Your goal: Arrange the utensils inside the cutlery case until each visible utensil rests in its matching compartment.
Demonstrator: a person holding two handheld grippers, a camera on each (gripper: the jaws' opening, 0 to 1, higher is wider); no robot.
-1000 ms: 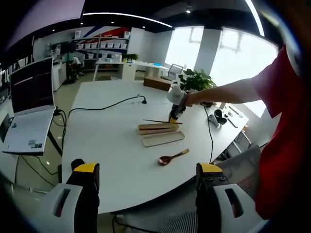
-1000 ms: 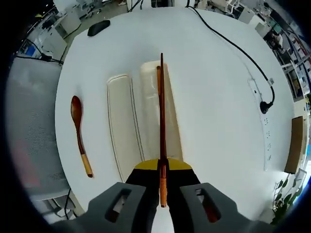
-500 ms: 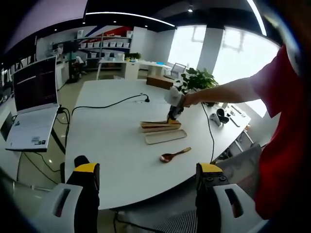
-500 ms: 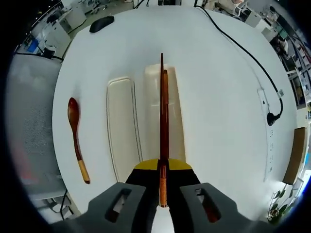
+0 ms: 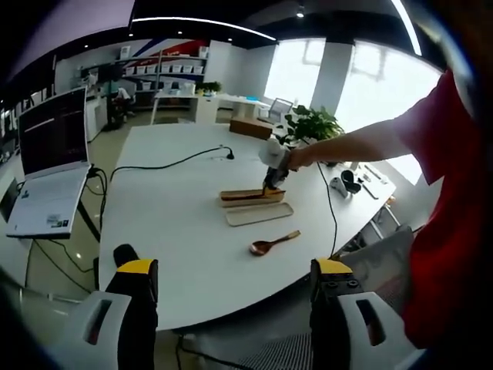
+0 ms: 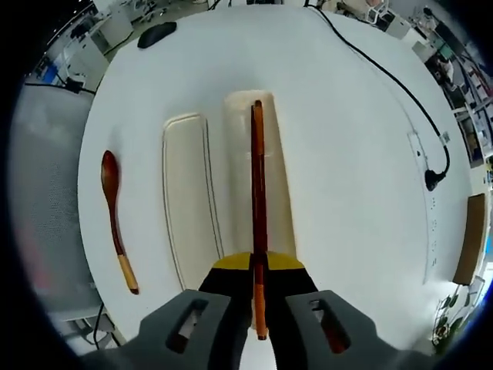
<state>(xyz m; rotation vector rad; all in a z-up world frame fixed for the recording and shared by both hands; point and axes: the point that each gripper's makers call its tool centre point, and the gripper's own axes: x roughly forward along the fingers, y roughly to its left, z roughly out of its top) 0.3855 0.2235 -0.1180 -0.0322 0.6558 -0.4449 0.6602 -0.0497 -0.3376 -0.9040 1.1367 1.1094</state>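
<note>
Grey tongs (image 5: 234,308) with yellow-capped black jaws; red sleeve (image 5: 451,193).

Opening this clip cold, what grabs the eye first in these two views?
In the right gripper view, the right gripper is shut on long dark wooden chopsticks, held lengthwise over the open cutlery case. The case's pale lid lies just beside it, and a wooden spoon rests on the white table further out. The left gripper hangs open at the table's near edge.
</note>
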